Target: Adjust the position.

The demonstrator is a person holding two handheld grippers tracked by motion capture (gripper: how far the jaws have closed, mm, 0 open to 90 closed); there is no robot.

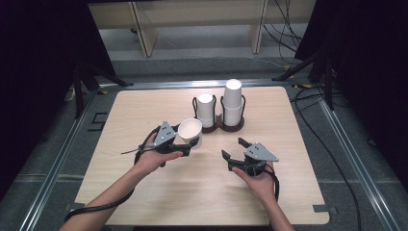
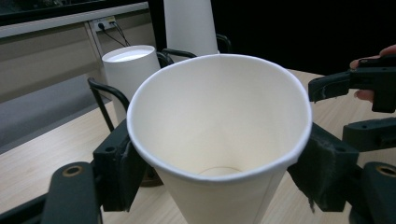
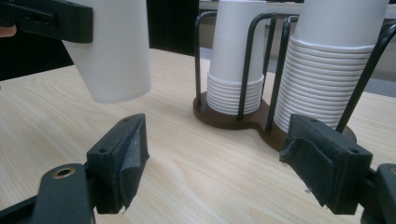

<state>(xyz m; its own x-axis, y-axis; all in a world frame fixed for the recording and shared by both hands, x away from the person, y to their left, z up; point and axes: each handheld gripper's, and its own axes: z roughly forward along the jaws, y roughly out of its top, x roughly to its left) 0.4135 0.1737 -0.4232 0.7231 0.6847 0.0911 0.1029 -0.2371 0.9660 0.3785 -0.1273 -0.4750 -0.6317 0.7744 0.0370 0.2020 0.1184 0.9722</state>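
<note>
Now — left gripper (image 1: 188,144) fingers pinching paper cup (image 1: 189,132), mouth up, tilted | right gripper (image 1: 234,152) fingers spread.

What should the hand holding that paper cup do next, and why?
Probably lower it onto bare table. The left gripper clamps the single cup upright, its base in the air, apart from the stacks in the holder; the right gripper is open.

the cup (image 1: 190,131) sits before the cup holder (image 1: 219,126), left of the right gripper (image 1: 235,151).
</note>
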